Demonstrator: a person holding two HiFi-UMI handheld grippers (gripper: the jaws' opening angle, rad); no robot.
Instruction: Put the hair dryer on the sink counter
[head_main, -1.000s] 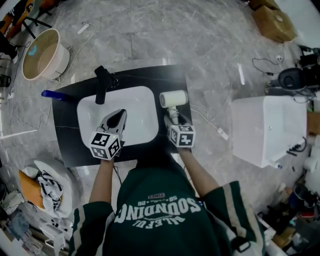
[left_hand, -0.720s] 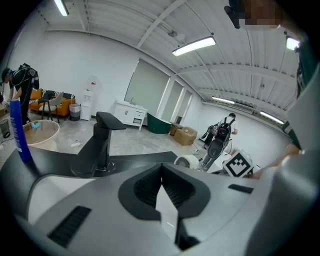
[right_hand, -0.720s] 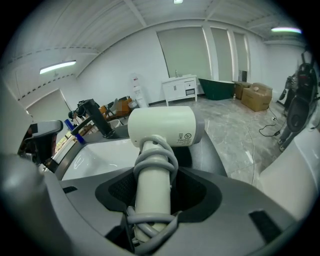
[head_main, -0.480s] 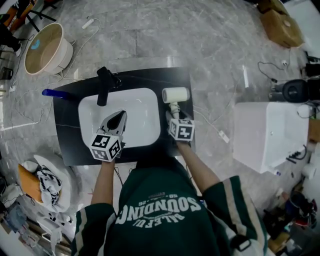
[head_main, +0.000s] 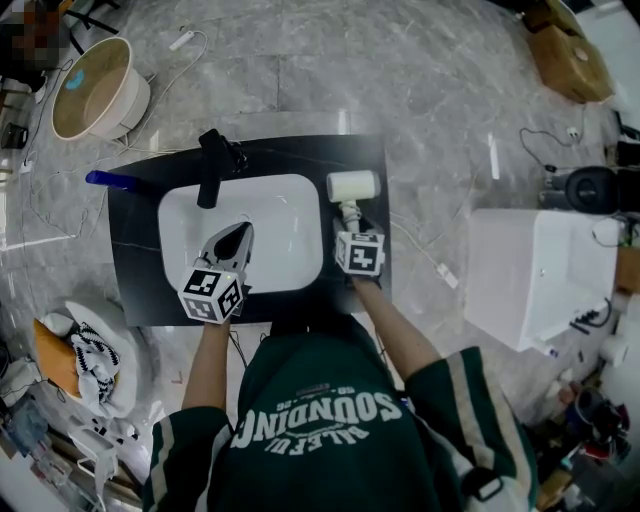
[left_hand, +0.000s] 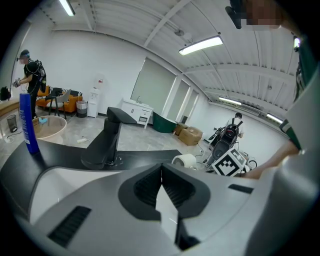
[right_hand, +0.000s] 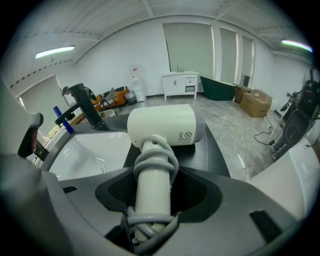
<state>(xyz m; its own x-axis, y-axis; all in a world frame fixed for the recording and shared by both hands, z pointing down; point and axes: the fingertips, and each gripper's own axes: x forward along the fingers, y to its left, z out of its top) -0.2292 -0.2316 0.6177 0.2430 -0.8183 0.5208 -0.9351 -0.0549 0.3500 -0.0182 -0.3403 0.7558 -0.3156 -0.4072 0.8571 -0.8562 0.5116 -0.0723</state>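
While gripping the hair dryer (head_main: 352, 187) by its cord-wrapped handle with right gripper (head_main: 347, 224) fingers, holds it low over the surface (head_main: 135, 270) beside the basin (head_main: 285, 210), probably for release; parks left gripper (head_main: 238, 233), fingers closed and empty, aside.

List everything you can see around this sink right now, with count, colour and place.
hair dryer: one, white, over the counter's right strip
sink counter: one, black, centre
basin: one, white, set in the counter
faucet: one, black, at the basin's far edge
bottle: one, blue, counter's far left corner
tub: one, beige, floor, far left
box: one, white, floor, right of the counter
left gripper: shut, empty, over the basin
right gripper: shut on the hair dryer's handle
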